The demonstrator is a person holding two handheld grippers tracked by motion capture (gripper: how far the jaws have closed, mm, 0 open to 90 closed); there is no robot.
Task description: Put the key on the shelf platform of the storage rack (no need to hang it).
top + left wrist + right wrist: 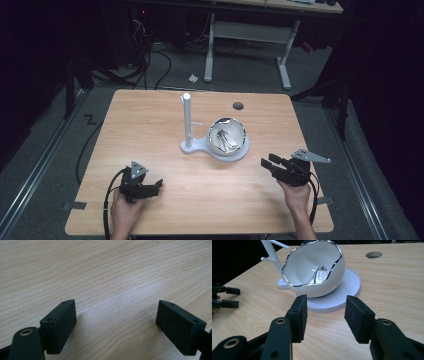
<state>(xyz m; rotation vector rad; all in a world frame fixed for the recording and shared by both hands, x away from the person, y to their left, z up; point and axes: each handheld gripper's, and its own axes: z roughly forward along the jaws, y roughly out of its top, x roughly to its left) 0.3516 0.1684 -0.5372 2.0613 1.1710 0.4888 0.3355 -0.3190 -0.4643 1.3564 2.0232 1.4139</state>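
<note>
Nothing is lifted yet; the left gripper (159, 186) rests on the table (105, 270), jaws spread and empty; the key fob (322, 275) lies inside the eggshell bowl (329, 288), just ahead of the right gripper (325, 315); its jaws stand apart, empty; the reach and grasp remain.

At mid-bench (150, 125) I see the bowl (228, 138) resting on a round base (240, 154), keys (224, 140) inside it. A post (187, 120) stands just left of the bowl. A hole (238, 106) lies behind. My left claw (159, 186) and right claw (266, 162) sit nearer me, on either side.
</note>
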